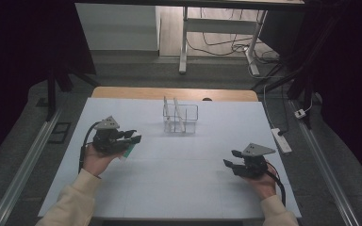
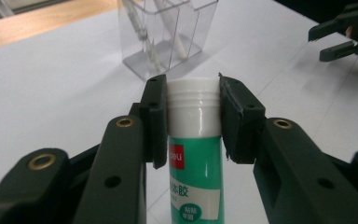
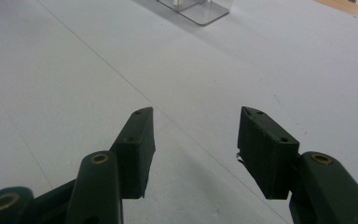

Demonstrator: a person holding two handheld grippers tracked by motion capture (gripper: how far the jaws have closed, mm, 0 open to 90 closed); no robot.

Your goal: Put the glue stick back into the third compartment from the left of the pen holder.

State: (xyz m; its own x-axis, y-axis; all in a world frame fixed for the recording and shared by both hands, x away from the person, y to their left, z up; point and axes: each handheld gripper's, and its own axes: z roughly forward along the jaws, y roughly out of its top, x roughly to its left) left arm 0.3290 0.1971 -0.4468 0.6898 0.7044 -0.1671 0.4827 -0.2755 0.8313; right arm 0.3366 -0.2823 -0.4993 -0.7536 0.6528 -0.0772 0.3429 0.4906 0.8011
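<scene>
- We hold the green-and-white glue stick [image 2: 195,154] in the left gripper [image 2: 193,100]; its jaws press on both sides of the ribbed white cap end, so it is clamped on the stick.
- In the high view the left gripper [image 1: 133,136] sits at about 9 o'clock of the white table sheet [image 1: 179,188], with the stick's green body [image 1: 129,151] poking out under the jaws, off the sheet as far as we can tell.
- Grip is high on the cap, body hanging toward the hand; we judge this leaves the long body free to drop into a slot.
- The clear plastic organizer with compartments [image 1: 181,118] stands at 12 o'clock of the sheet, well apart from both grippers; the left gripper view has it [image 2: 168,35] straight ahead past the cap, so the stick looks aimed at it.
- The organizer already holds a few thin white pen-like items [image 2: 142,35], upright and leaning; we cannot tell which compartment each is in.
- The right gripper [image 3: 193,140] has its jaws spread wide with nothing between them, bare sheet below.
- In the high view it [image 1: 233,158] rests at about 4 o'clock, well away from the organizer; we judge it is parked to stay clear of the left hand's path.
- Step in hand, by our judgement: carrying the stick to the organizer.
</scene>
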